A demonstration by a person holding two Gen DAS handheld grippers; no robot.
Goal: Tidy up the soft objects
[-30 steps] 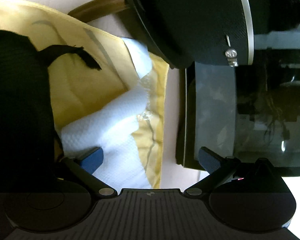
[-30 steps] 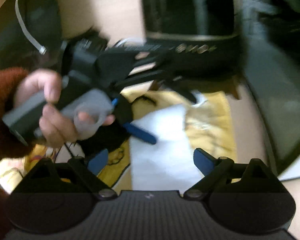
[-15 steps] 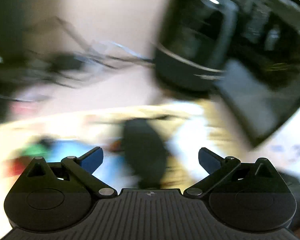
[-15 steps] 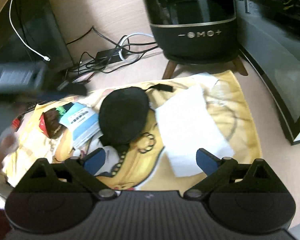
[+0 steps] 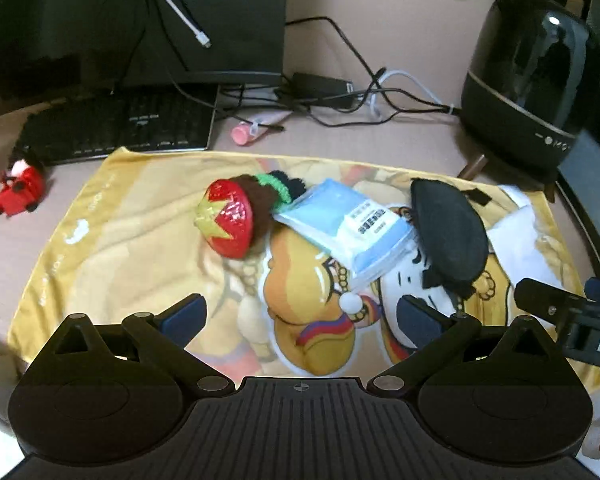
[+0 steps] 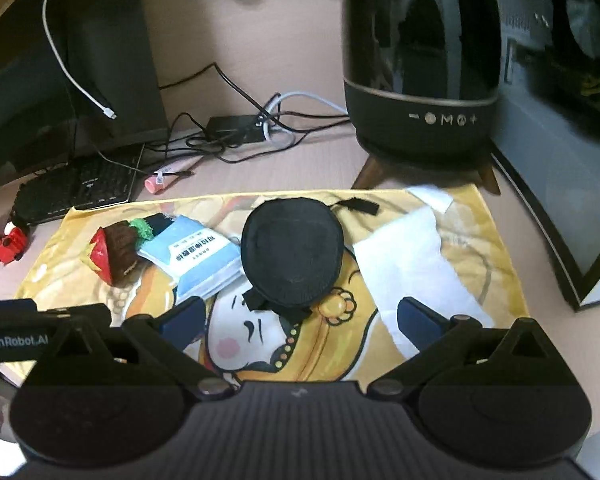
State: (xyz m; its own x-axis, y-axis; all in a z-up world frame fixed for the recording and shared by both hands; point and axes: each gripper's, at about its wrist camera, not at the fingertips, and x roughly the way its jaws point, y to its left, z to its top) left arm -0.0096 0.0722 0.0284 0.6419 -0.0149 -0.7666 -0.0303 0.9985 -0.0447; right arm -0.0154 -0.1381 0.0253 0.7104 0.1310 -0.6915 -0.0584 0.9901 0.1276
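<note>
A yellow cartoon-print towel lies spread on the desk. On it sit a red strawberry plush with a brown knitted part, a blue packet of tissues, a black oval pouch and a white cloth. My left gripper hovers open over the towel's near edge, holding nothing. My right gripper is open too, just short of the black pouch, and also shows at the right edge of the left wrist view.
Behind the towel are a black keyboard, a monitor, tangled cables and a pink tube. A black speaker on wooden legs stands at the back right, a glass-fronted case to the right. A red toy lies left.
Both grippers have pulled back and up from the towel's right end. The left one was close over the white cloth; now the whole towel is in view. Neither holds anything.
</note>
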